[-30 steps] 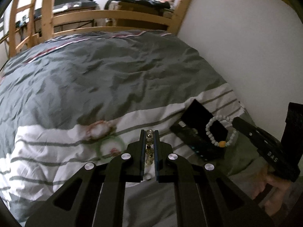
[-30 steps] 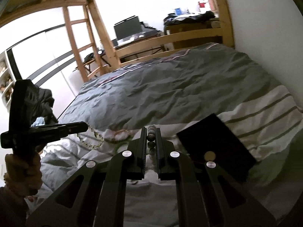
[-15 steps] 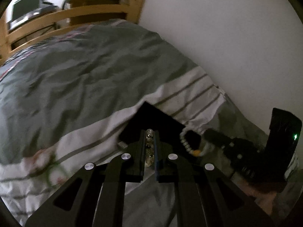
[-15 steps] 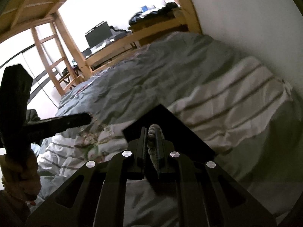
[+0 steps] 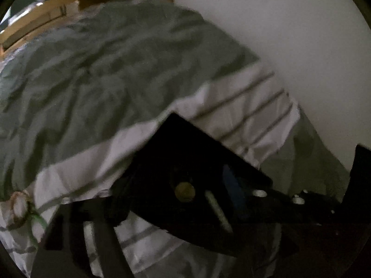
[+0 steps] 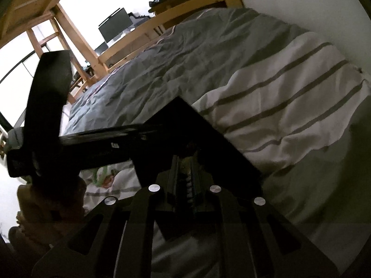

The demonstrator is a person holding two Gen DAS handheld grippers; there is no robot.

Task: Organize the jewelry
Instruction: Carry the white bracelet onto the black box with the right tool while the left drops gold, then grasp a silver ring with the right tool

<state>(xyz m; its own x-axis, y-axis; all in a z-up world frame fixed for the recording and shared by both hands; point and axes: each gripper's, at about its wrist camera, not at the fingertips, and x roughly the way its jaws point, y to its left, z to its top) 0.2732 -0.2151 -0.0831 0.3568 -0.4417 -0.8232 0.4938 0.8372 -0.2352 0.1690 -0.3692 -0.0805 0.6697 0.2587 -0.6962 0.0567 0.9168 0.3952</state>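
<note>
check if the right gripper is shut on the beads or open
Shut on the bead bracelet: the right gripper has its fingers close together, pale beads pinched between them, over the black box.

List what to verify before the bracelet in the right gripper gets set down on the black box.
1. Right gripper shut on the bead bracelet: ok.
2. Right gripper's tips above the black box: ok.
3. Box resting on the duvet: ok.
4. Left gripper open or shut: cannot tell; its own view is blurred and dark.
5. Free spot on the box for the bracelet: cannot tell; too dark.
</note>
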